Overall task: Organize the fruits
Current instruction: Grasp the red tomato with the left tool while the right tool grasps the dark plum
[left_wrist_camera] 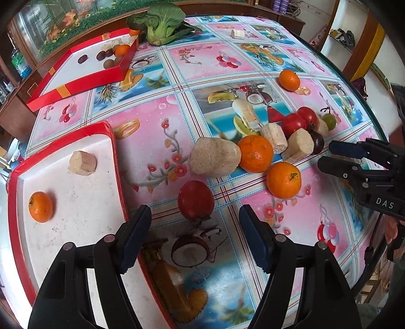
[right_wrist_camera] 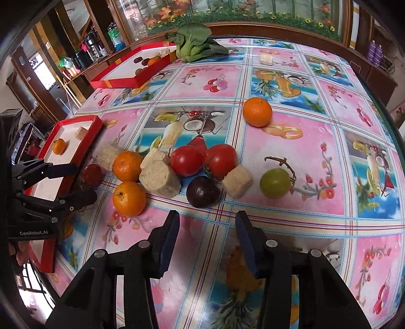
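While both black two-finger grippers hang over the glossy fruit-patterned tablecloth, neither holds anything. The left gripper has its blue-padded jaws spread, and a dark red round fruit lies on the cloth just ahead of the gap between them, untouched. The right gripper also stands parted, though more narrowly, with only bare cloth between its pads; a dark purple plum-like fruit sits just beyond its tips.

The main heap lies mid-table: two red tomatoes touching each other, two orange mandarins side by side, several pale beige cut root chunks wedged among them, and a green grape on a brown stalk a little apart to the right. A third loose mandarin rests well away, farther up the table.

Beside the left gripper stands a shallow red-walled cardboard tray with a white floor, holding one small mandarin and one beige chunk, the two apart from each other. A second red tray lies at the far left edge (its contents are small: some dark round fruits, an orange one and pale pieces). A leafy green bok choy lies near it, and a small pale block sits alone on the far cloth.
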`<state>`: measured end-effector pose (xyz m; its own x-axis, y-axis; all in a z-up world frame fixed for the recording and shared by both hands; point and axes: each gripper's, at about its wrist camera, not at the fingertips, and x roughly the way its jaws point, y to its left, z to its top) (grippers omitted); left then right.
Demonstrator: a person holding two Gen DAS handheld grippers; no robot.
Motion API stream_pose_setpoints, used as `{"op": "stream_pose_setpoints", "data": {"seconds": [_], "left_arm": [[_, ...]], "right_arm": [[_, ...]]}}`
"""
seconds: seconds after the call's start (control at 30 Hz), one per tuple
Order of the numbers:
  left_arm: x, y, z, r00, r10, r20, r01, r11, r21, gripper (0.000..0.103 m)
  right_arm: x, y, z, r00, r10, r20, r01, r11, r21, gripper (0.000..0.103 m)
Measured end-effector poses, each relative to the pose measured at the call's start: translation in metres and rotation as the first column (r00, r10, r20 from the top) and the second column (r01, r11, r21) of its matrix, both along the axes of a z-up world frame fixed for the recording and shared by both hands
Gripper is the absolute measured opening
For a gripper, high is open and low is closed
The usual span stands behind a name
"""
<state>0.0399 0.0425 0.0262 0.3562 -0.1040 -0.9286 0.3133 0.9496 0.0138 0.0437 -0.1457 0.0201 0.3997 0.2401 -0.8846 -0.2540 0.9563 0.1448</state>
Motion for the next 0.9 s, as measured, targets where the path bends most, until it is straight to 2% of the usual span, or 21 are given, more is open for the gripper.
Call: {"op": "stream_pose_setpoints", "data": {"seconds": [0.23,0.3,0.33,0.4,0.47,0.67,0.9], "left_arm": [[0.010,0.001,-0.003,1.000,0.014,-0.001,-0.014,1.000,-0.004,0.064],[0.012,0.000,-0.004,1.000,0.018,-0.006,-0.018,1.000,-0.007,0.050],[0.012,-0.001,-0.005,1.000,0.017,-0.011,-0.017,1.000,-0.009,0.046],[0.011,-0.002,-0.008,1.000,0.011,-0.021,-0.012,1.000,-0.010,0.032],[0.009,-0.003,-0.007,1.000,0.001,-0.021,-0.002,1.000,-0.013,0.027],[-0.001,0.002,-0.003,1.000,-0.007,-0.022,0.006,0.999,-0.044,0.027],[-0.015,0.011,0.012,1.000,-0.004,-0.013,0.003,0.996,-0.091,0.027]], "right_arm": [[0.015,0.005,-0.003,1.000,-0.014,0.005,0.014,1.000,-0.010,0.048],[0.018,0.008,-0.003,1.000,-0.012,0.007,0.012,1.000,-0.021,0.046],[0.019,0.010,-0.004,1.000,-0.008,0.010,0.009,1.000,-0.028,0.044],[0.020,0.015,-0.003,1.000,0.012,0.011,-0.012,0.999,-0.030,0.033],[0.019,0.019,-0.003,1.000,0.023,0.019,-0.022,0.999,-0.048,0.030],[0.010,0.017,0.000,0.999,0.025,0.027,-0.023,0.998,-0.050,0.029],[-0.007,0.012,0.018,0.998,0.030,0.053,-0.028,0.999,-0.044,0.029]]}}
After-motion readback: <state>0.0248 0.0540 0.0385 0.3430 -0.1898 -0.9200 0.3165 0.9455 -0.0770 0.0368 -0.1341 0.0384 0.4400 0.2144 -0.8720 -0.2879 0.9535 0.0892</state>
